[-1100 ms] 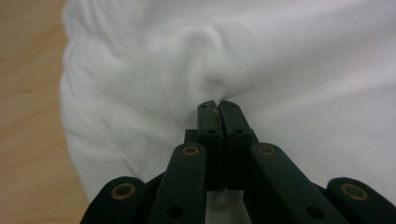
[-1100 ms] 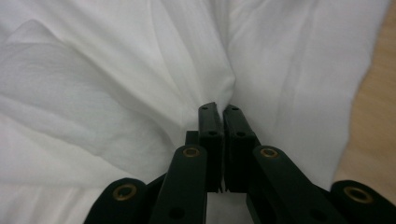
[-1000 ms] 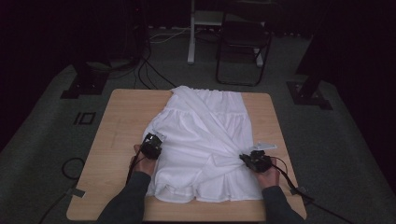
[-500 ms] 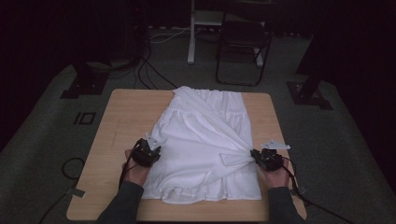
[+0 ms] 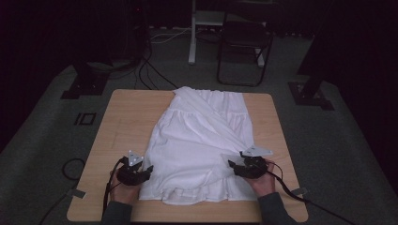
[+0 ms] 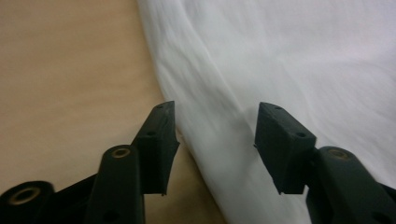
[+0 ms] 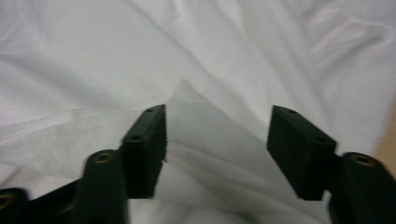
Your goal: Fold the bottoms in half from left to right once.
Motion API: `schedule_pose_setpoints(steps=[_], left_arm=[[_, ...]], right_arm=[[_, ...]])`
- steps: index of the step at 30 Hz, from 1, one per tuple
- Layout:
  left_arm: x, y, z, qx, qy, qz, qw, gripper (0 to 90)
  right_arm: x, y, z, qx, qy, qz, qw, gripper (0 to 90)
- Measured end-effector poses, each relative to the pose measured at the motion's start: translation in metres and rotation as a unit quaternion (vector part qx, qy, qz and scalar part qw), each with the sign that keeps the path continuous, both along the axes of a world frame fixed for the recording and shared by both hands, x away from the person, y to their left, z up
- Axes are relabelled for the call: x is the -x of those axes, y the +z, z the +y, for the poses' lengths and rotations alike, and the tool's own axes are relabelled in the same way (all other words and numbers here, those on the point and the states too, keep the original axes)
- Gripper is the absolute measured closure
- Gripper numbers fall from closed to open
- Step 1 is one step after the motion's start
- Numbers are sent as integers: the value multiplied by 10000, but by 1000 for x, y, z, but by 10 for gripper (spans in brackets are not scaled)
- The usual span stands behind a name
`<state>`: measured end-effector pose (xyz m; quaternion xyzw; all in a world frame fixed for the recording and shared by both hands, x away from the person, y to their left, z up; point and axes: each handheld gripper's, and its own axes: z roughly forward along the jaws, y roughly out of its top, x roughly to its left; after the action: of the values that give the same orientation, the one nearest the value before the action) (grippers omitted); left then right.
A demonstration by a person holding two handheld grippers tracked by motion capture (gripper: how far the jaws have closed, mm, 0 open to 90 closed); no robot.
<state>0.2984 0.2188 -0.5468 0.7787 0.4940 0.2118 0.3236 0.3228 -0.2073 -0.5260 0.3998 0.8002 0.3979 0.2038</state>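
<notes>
Left gripper (image 5: 149, 168) sits at the near left edge of the white garment (image 5: 202, 140), jaws spread apart and having just been opening; in the left gripper view (image 6: 215, 140) the cloth's edge runs between the two black jaws but neither pad presses on it, wood of the table (image 5: 122, 117) shows under the left jaw. Right gripper (image 5: 232, 164) is at the near right side of the garment, jaws also wide and just been opening; the right gripper view (image 7: 217, 144) has a raised peak of white fabric standing in the gap, loose, not pinched. Both grippers held in the person's hands, forearms coming in from the near edge of the table, cables trailing off each one, grey three-cornered plates on top.

Garment lies spread flat on the tabletop, roughly centred, narrower end at the far edge, wider end toward the person, a diagonal fold or overlap running across it from far left down to near right, bunched wrinkles along the near hem. Bare wood either side of it. Dark floor around the table, a chair (image 5: 244, 51) beyond the far edge, cables on the floor at left
</notes>
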Motion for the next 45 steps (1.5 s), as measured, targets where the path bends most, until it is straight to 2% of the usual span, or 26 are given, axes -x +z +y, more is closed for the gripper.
schedule_pose_setpoints(steps=[1,3,5,6,7,8,9,12,14,15,16,20,22,23,24,26,28,30,31,32,33,34,37,39,42,45], left_arm=[[2,-3,1,58,-1,92,9999,472],[5,-9,-1,21,-8,182,9998,466],[8,-10,-3,-42,-57,79,9999,457],[8,-10,-3,-68,-101,76,9999,512],[8,-9,-4,30,-215,135,9997,619],[8,-8,-4,80,-254,173,9995,762],[9,-8,-3,111,-297,209,9993,831],[12,-5,-1,-56,-244,209,9995,873],[16,-1,6,86,-172,208,9996,874],[16,-1,6,86,-172,208,9996,875],[23,2,11,85,-114,158,9998,876],[30,3,15,59,-55,187,9998,876],[29,2,16,97,-77,231,9997,834],[28,1,16,101,-55,178,9998,768],[27,2,16,145,-39,87,9998,646],[25,8,18,267,-79,-101,9996,570],[20,16,19,293,-51,-316,9991,520],[9,23,19,309,-61,-412,9987,497],[2,26,18,299,-31,-477,9984,485],[2,26,18,299,-31,-477,9984,472],[-16,29,16,301,-5,-475,9984,472],[-26,29,14,312,8,-412,9987,438],[-56,28,7,309,77,-297,9991,434],[-75,26,3,245,138,-207,9994,430],[-101,21,-1,214,312,-38,9993,428],[-116,13,-5,75,386,129,9991,430]], right_arm=[[-2,-3,4,11,36,73,10000,319],[-7,-10,13,89,127,169,9997,326],[-10,-16,16,194,224,316,9991,480],[-11,-18,14,226,287,391,9986,696],[-11,-19,12,186,309,436,9984,796],[-9,-18,6,83,261,505,9983,873],[-6,-17,1,42,255,470,9986,876],[15,-8,-23,-64,243,311,9992,879],[34,-4,-40,-193,353,242,9989,878],[42,-3,-47,-161,376,227,9989,879],[56,-5,-60,-100,374,239,9990,878],[85,-20,-87,-2,316,414,9986,878],[92,-29,-96,-122,301,535,9980,866],[93,-30,-98,-161,290,572,9978,831],[93,-32,-99,-222,346,659,9970,686],[91,-29,-99,-208,320,556,9977,499],[89,-21,-100,-348,344,386,9981,417],[85,-11,-102,-581,298,191,9977,396],[81,-6,-102,-648,266,82,9975,390],[81,-6,-102,-648,266,82,9975,390],[76,-2,-100,-707,239,-17,9972,391],[60,5,-93,-688,153,-151,9974,412],[27,8,-75,-674,155,-209,9974,445],[3,8,-60,-656,168,-169,9976,455],[-33,9,-37,-463,146,-172,9987,445],[-61,8,-19,-427,98,-38,9990,434]])
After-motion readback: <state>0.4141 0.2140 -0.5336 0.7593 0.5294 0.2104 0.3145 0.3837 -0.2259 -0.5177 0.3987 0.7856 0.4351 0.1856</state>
